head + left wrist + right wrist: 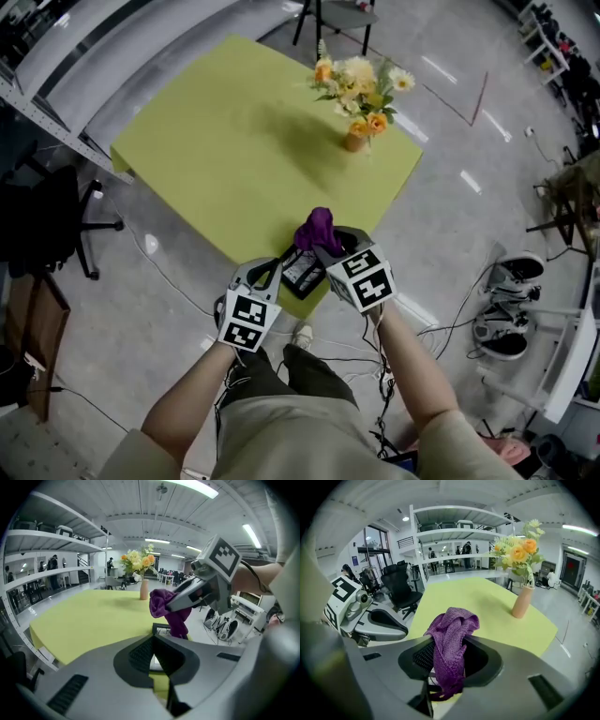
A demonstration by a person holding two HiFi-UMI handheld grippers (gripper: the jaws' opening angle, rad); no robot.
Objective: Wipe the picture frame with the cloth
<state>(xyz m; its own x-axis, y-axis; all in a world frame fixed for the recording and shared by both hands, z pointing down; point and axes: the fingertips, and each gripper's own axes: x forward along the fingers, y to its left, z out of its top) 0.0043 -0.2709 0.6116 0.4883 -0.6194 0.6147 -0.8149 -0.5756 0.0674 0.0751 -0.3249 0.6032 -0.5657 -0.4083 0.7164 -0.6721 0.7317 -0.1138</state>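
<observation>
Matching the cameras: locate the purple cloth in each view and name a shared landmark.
Head view: purple cloth above the picture frame, table's near edge.
Left gripper view: cloth right of centre, hanging from the right gripper.
Right gripper view: cloth central, clamped in its tongs.
Shared landmark: flower vase.

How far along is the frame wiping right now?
Done: the cloth is clamped in the right gripper. In hand: the left gripper appears to hold the picture frame at the table's near edge, cloth hanging over it. Left: the wiping itself.
</observation>
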